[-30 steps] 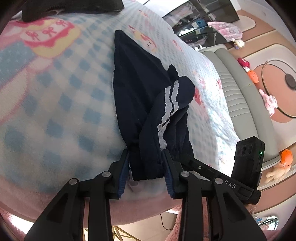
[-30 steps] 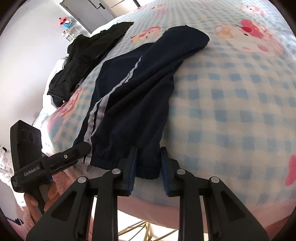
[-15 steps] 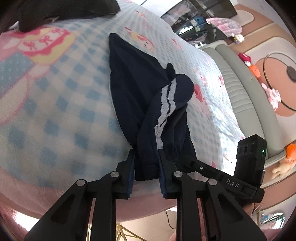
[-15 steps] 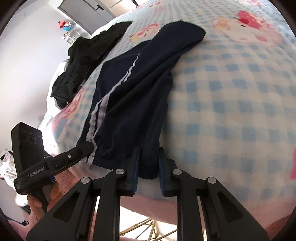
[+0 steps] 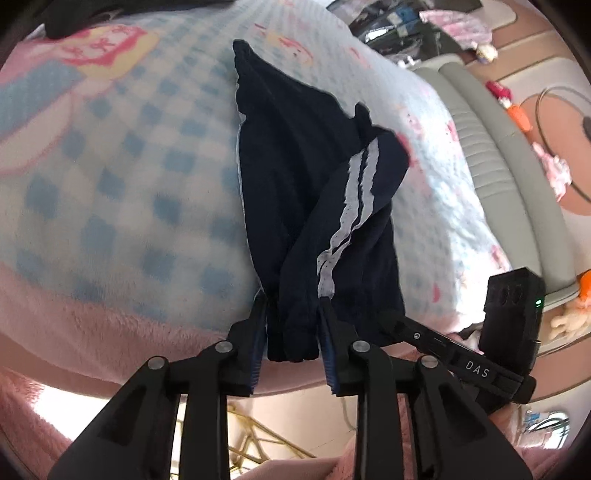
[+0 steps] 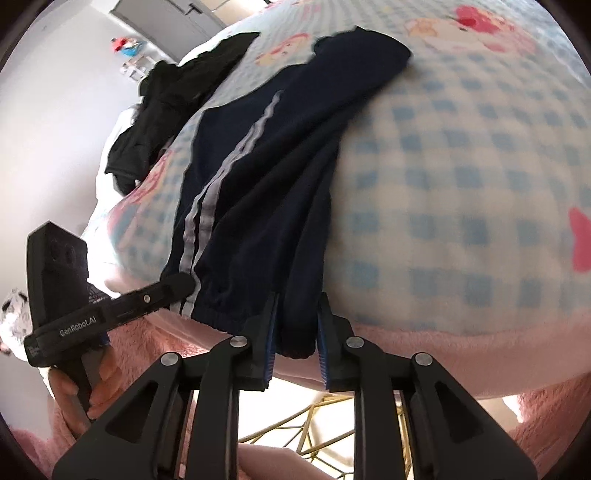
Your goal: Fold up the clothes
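Note:
Navy trousers (image 5: 295,177) with two white side stripes lie lengthwise on a blue-checked blanket (image 5: 110,177), folded leg on leg. My left gripper (image 5: 291,314) is shut on the elastic end of the trousers at the near bed edge. My right gripper (image 6: 295,314) is shut on the same end a little to the right; the trousers (image 6: 266,177) stretch away from it. Each gripper shows in the other's view: the right one (image 5: 424,332) and the left one (image 6: 155,291).
A heap of black clothes (image 6: 173,99) lies at the far left of the bed, also at the top of the left wrist view (image 5: 110,11). A grey sofa (image 5: 498,155) and toys stand beyond the bed. The pink blanket border (image 6: 461,354) hangs over the near edge.
Both grippers closed on the trouser end and pulled it toward the near edge of the bed, drawing the trousers taut; the cloth has lifted slightly.

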The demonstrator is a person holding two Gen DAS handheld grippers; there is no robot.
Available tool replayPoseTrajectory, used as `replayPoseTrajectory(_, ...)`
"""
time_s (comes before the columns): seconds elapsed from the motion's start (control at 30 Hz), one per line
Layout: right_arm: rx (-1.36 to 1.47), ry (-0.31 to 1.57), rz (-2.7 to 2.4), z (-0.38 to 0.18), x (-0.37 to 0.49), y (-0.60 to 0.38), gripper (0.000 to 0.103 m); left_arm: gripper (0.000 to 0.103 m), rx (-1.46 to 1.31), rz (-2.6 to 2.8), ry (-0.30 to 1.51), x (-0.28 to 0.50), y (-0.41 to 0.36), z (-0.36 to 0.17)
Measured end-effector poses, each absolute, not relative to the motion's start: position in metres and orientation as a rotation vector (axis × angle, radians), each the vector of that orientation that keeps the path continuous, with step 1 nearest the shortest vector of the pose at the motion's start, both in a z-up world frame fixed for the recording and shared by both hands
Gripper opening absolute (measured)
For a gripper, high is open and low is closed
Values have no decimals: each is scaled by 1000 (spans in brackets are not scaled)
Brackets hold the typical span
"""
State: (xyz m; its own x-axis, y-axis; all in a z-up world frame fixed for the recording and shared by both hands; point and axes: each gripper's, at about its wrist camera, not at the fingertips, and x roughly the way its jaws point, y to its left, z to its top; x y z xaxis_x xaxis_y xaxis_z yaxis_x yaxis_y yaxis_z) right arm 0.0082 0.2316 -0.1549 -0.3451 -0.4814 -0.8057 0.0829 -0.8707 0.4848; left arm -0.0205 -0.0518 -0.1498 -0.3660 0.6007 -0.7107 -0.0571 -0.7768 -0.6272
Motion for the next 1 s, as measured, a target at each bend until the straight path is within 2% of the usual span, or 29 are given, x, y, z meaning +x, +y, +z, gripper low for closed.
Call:
replayPoseTrajectory(0.07,1526,-535,-2310,-149,9,238,28,35,-1380,2272,-693,-15,-57,-136)
replayPoseTrajectory(0.27,1395,-422,-2440,-121,13,239,28,35,-1231,2343,-543,-7,-43,-108)
replayPoseTrajectory(0.47,1465,-231,-2396,-144,6,206,28,35,-1447,2394,-173,-13,-12,-132)
replayPoseTrajectory(0.57,1525,-178,-2429,-153,6,210,27,37,-1472,2439,-208,-13,-28,-130)
replayPoseTrajectory(0.7,1503,-330,-2433,-145,8,232,26,35,-1400,2433,-315,-8,-41,-120)
replayPoseTrajectory(0.77,1440,-348,-2431,-136,8,233,30,35,-1354,2428,-293,-4,-33,-113)
replayPoseTrajectory(0.87,1353,-382,-2386,-127,6,230,30,35,-1321,2419,-250,-4,-20,-101)
replayPoseTrajectory(1.0,1396,-346,-2409,-131,-9,231,30,35,-1286,2374,-237,-24,-5,-86)
